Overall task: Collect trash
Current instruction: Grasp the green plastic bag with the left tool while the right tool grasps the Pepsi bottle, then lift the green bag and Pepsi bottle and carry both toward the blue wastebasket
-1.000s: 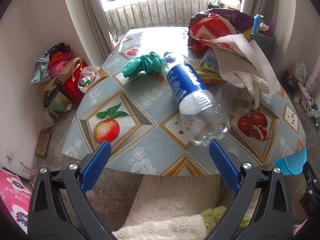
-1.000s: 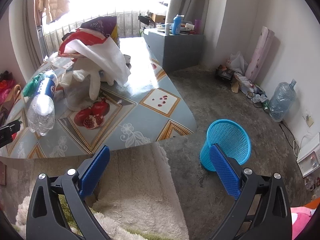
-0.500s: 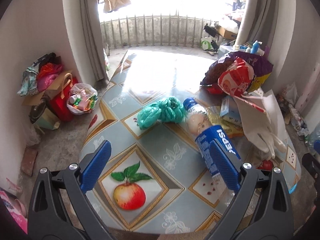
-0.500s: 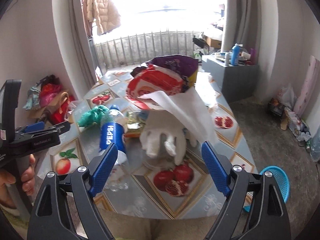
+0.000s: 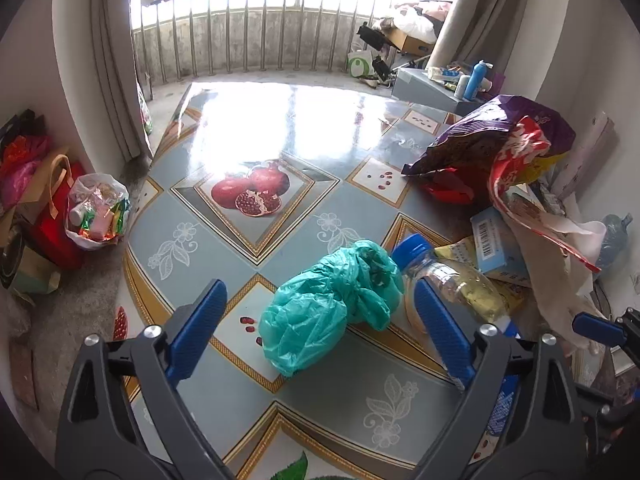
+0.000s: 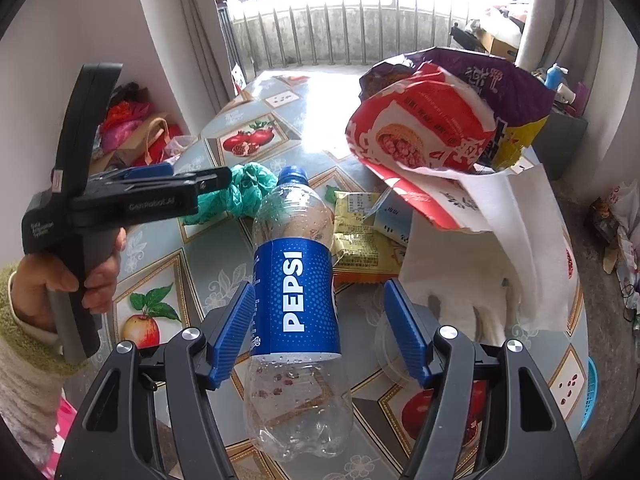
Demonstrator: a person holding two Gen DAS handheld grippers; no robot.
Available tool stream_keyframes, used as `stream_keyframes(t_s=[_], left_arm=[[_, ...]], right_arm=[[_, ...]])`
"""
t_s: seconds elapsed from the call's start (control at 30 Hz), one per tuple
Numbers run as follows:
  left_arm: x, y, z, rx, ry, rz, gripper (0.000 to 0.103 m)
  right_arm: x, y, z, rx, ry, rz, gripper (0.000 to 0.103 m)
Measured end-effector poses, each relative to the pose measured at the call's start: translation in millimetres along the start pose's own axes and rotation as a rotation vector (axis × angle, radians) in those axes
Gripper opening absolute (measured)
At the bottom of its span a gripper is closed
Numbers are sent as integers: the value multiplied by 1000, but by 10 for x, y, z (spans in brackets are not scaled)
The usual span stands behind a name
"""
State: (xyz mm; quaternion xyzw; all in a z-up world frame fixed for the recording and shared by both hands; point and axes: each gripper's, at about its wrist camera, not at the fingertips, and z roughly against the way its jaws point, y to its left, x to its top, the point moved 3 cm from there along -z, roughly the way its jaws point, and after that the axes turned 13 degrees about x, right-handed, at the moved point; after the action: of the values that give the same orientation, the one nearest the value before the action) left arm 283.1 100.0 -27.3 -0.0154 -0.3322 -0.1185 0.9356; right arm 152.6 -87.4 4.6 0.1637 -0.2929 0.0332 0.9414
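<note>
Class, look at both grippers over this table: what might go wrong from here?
1. The right gripper, whose fingers have just been closing, straddles a lying bottle; being round, it may roll away or squirt out.
2. The left gripper, also closing, straddles a green bag; its right finger may knock the bottle's neck.

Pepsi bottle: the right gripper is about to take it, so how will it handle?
The Pepsi bottle looks empty, so probably light. It lies on its side, so a push may roll it. Its thin clear wall may dent between the right gripper.
</note>
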Motion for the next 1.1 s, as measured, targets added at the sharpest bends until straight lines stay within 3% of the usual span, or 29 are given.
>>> stream_keyframes(t_s=[0.1,0.2,0.3,0.37,0.6,0.87,1.1], left_arm=[[16,4,-259,-25,75,11,65],[-19,-10,-342,-85,100,31,58],[-51,-56,-318,-83,107,14,55],[-107,-89,-273,-91,120,7,54],[-478,-172,29,-106,167,31,53],[-1069,-351,507,-144,218,65,54],[-1177,-495,649,-100,184,-21,55]], right_arm=[[-16,4,-143,-6,47,0,65],[-43,-14,-234,13,83,-12,65],[-76,-13,-274,34,101,-24,61],[-110,-7,-303,76,124,-43,55],[-313,-82,-169,152,138,-133,55],[-740,-89,118,166,158,-207,55],[-739,-121,145,182,163,-232,57]])
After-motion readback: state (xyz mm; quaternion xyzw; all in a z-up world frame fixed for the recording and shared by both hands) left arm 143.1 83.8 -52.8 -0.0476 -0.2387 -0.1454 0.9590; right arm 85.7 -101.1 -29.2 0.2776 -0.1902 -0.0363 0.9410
